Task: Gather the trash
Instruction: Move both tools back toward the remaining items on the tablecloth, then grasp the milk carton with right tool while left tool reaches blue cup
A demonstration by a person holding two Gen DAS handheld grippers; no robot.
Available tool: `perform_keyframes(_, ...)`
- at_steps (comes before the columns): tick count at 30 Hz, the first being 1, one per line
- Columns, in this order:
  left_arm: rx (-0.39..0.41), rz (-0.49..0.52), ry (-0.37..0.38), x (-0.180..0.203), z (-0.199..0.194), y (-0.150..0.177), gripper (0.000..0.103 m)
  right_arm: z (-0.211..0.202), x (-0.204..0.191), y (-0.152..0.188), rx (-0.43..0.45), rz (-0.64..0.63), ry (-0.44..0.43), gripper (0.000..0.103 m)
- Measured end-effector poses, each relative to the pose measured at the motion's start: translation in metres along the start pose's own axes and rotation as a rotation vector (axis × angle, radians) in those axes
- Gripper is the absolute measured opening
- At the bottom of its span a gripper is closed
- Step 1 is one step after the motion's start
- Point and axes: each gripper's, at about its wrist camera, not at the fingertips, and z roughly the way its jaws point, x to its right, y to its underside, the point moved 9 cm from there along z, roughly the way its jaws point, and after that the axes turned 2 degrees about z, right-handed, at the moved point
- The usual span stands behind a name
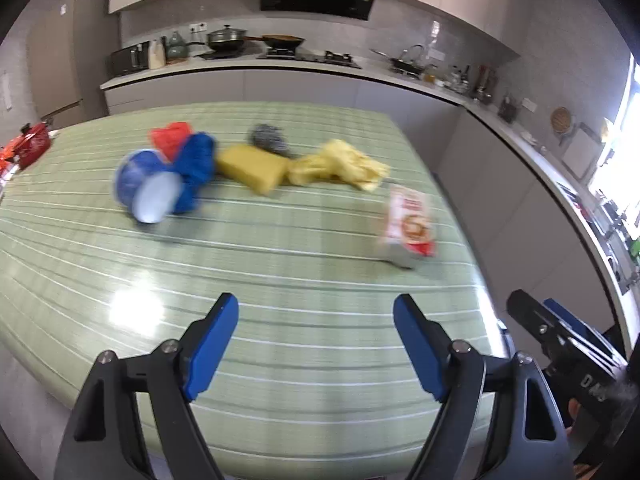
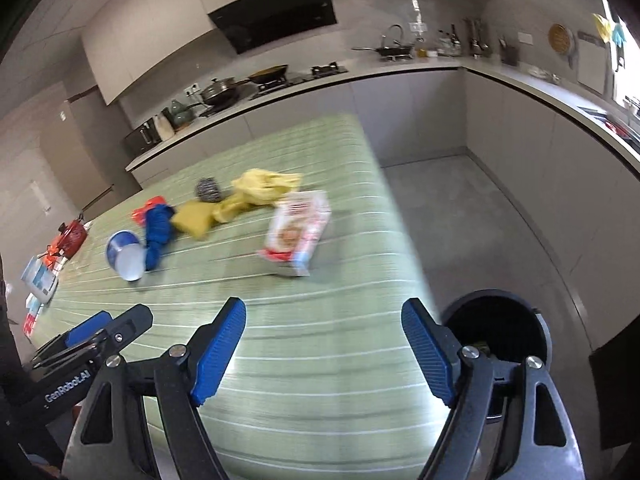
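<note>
On the green striped table (image 1: 280,280) lie a red-and-white snack box (image 1: 410,220) (image 2: 298,232), a blue paper cup (image 1: 148,188) (image 2: 124,256) on its side, blue crumpled cloth (image 1: 196,168) (image 2: 158,232), red wrapper (image 1: 170,138) (image 2: 146,208), yellow sponge (image 1: 252,168) (image 2: 194,216), steel scourer (image 1: 268,140) (image 2: 208,190) and yellow gloves (image 1: 340,164) (image 2: 260,190). My left gripper (image 1: 316,344) is open and empty over the near table. My right gripper (image 2: 324,348) is open and empty at the table's right edge, beside a black trash bin (image 2: 500,320) on the floor.
A red pot (image 1: 34,144) (image 2: 72,236) and packets (image 2: 40,280) sit at the table's left end. The kitchen counter (image 1: 280,68) with pans runs behind and along the right wall. Grey floor (image 2: 480,208) lies right of the table.
</note>
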Motion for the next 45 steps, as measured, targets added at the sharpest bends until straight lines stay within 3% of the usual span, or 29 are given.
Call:
perform_keyframes(4,0.002,-0.001,-0.022,-0.035,0.000,-0.004,0.081,0.009,-0.044,0.004,0.004,-0.001,0.001,0.082)
perform_keyframes(9,-0.011,-0.014,-0.022,-0.062,0.014,-0.011,0.081,0.026,-0.063,0.003,-0.015,-0.014,0.031,0.082)
perform_keyframes(14,-0.031,-0.013,-0.017,-0.059,0.034,-0.019,0.081,0.050,-0.054,-0.012,-0.029,-0.008,0.057,0.082)
perform_keyframes(23,-0.026,0.001,-0.072,-0.053,0.065,-0.051,0.081,0.120,-0.031,-0.042,-0.081,0.018,0.093,0.082)
perform_keyframes(31,-0.028,0.011,-0.101,-0.067,0.075,-0.061,0.081,0.169,-0.029,-0.043,-0.160,0.062,0.084,0.082)
perform_keyframes(36,-0.049,0.014,-0.084,-0.085,0.085,-0.061,0.081,0.183,-0.044,-0.037,-0.163,0.029,0.104,0.081)
perform_keyframes(38,-0.060,0.021,-0.072,-0.091,0.088,-0.060,0.081,0.185,-0.053,-0.037,-0.146,0.012,0.122,0.061)
perform_keyframes(40,-0.071,0.029,-0.057,-0.100,0.089,-0.060,0.081,0.188,-0.065,-0.035,-0.146,-0.007,0.119,0.053)
perform_keyframes(45,-0.046,0.011,-0.063,-0.130,0.081,-0.066,0.081,0.197,-0.111,-0.027,-0.161,-0.028,0.076,0.051)
